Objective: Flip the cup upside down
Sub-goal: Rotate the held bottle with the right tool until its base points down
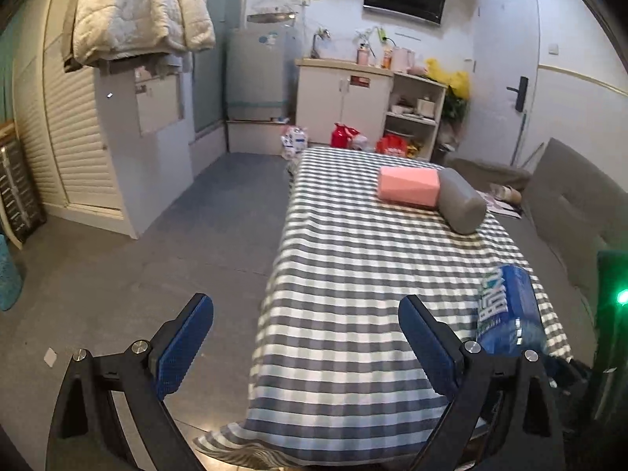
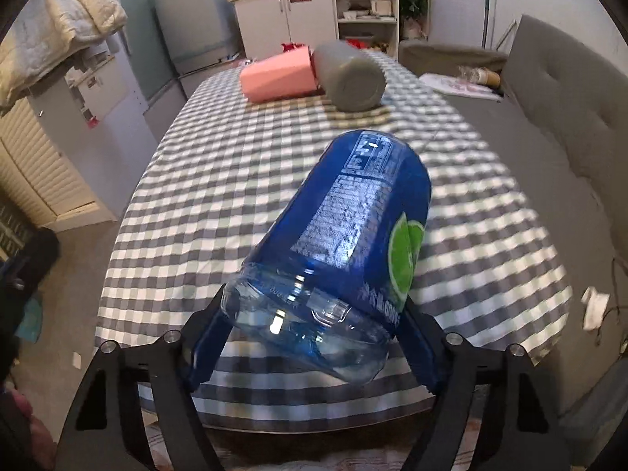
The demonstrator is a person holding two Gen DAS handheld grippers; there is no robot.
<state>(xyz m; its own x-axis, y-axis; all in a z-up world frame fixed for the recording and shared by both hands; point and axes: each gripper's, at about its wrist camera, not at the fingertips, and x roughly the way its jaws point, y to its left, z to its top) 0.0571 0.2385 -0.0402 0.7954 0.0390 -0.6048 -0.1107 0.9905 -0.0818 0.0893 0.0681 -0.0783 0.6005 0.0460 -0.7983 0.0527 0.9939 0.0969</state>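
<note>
Right hand-held gripper [image 2: 310, 337]: clamped on the blue cut-bottle cup [image 2: 353, 235], held tilted above the near end of the checked table [image 2: 219, 180].
Left hand-held gripper [image 1: 306, 337]: jaws wide apart, empty. Risk: slick clear plastic may slip or twist between the pads mid-turn. Nearby: pink cup [image 2: 276, 78] and grey cup [image 2: 349, 78] lying touching at the far end, well clear.
</note>
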